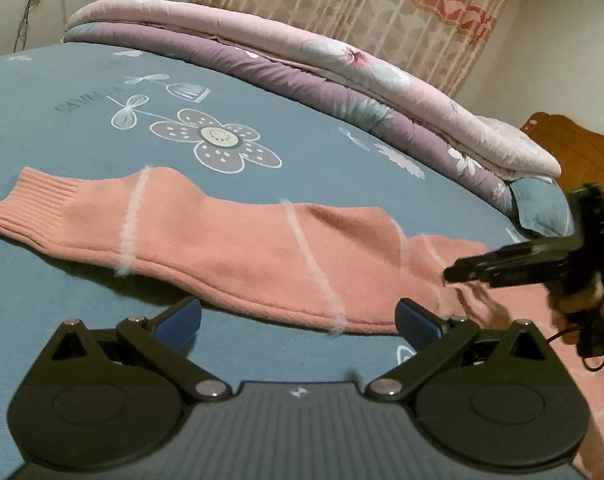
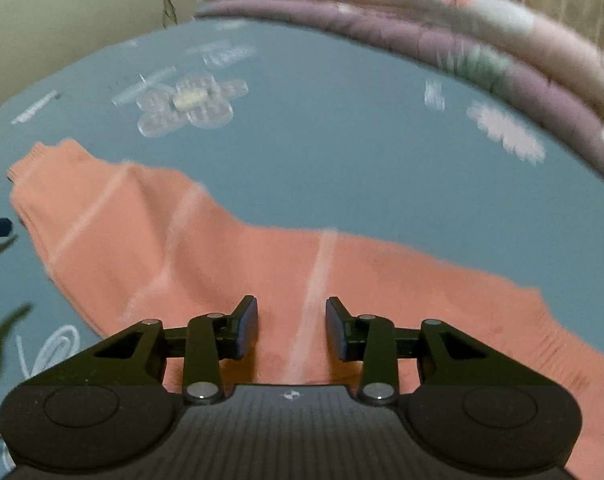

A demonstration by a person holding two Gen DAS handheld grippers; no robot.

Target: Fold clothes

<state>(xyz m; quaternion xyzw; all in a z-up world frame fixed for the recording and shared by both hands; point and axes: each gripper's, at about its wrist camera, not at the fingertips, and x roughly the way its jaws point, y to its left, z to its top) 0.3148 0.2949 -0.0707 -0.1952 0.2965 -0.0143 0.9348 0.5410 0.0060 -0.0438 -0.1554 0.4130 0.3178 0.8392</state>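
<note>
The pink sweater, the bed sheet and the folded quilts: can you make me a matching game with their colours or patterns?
Things:
1. pink sweater
2. bed sheet
3. top folded quilt
4. lower folded quilt

Looks:
A. purple with flowers
B. salmon pink with pale stripes
C. light pink with flowers
D. blue with white flowers

Pairs: 1-B, 2-D, 3-C, 4-A

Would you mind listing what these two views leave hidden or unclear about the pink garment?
- Pink garment, left wrist view: its body runs behind the right gripper and off the right edge.
- Right wrist view: motion blur smears its cuff; the gripper body covers its near edge.
- Garment type: unclear in both.
</note>
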